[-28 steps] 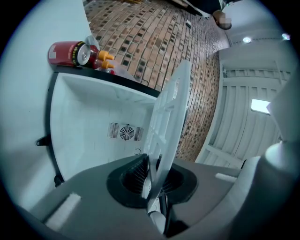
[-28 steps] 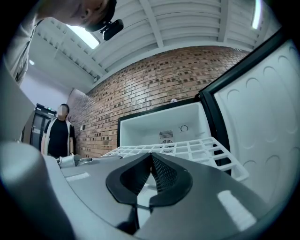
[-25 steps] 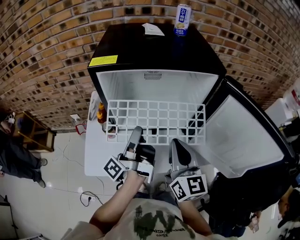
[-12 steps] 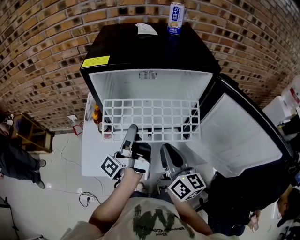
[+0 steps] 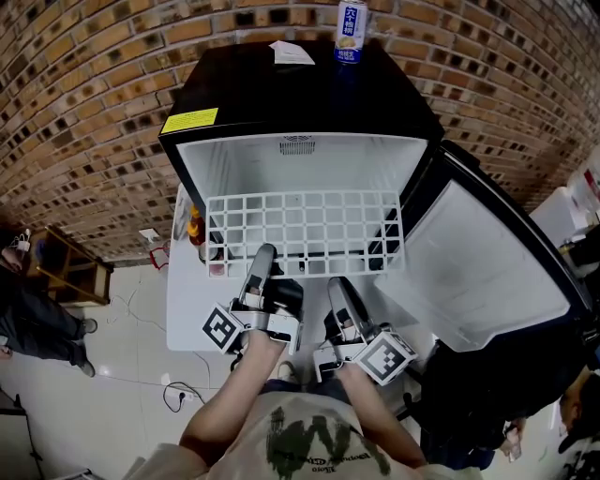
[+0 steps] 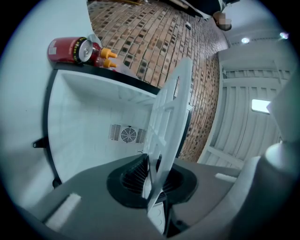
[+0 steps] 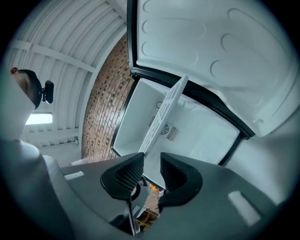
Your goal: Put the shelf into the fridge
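White plastic lattice, the shelf [image 5: 305,234] is lying level across the centre of the head view, its far edge reaching into the open mini fridge [image 5: 300,103]. The left tongs [image 6: 152,180] are pinching its near rim, jaws almost together. The right tongs [image 7: 151,176] have just been opening and are gripping nothing, with the rim just ahead of them. The shelf is looking light, stiff and smooth, so gripping the front rim at two spread points should be keeping it from tilting.

Print on the yellow label [image 5: 189,120] and the can [image 5: 352,28] is too small to read.
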`<state>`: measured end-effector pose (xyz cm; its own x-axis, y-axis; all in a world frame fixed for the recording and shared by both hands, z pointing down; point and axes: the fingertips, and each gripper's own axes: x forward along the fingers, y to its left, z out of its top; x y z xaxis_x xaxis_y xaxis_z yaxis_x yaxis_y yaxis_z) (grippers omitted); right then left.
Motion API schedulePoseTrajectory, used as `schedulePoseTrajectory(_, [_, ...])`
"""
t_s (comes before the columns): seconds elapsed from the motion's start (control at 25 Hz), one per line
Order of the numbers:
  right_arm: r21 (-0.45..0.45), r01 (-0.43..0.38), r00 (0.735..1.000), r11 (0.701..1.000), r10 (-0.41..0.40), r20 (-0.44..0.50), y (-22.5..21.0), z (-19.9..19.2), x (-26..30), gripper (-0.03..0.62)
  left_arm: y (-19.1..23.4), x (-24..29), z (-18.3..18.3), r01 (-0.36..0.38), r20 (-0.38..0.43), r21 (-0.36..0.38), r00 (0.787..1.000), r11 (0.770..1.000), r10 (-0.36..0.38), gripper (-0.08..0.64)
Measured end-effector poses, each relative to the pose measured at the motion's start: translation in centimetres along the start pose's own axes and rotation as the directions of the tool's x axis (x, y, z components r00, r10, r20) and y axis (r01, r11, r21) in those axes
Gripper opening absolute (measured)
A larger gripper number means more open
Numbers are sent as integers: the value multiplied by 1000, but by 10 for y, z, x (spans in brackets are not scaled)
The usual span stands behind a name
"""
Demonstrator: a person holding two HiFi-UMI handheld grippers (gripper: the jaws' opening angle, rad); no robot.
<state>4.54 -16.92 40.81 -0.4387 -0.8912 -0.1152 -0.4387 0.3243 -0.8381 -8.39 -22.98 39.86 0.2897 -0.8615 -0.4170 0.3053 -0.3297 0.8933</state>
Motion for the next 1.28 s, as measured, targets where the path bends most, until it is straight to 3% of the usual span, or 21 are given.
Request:
schedulePoseTrajectory(0.2, [11,-40,999,999,40,9,11,2,1,119,2,-1,1,-7,-2,-5,1000,1000,7,35])
schedulePoseTrajectory(0.44, [33,-17,998,999,15,67,-5,18,6,115,9,-5,-2,-28,-12,-15,1000,999,28,35])
schedulePoseTrajectory(0.6, [36,6,995,999,-10,96,-14,30,7,53,10,-6,-1,-38,-12,-9,999,999,38,34])
schedulePoseTrajectory(1.28, [104,46,996,994,-54,75,-29,33,10,43,16,-4,0,-62,-7,9,998,998,62,32])
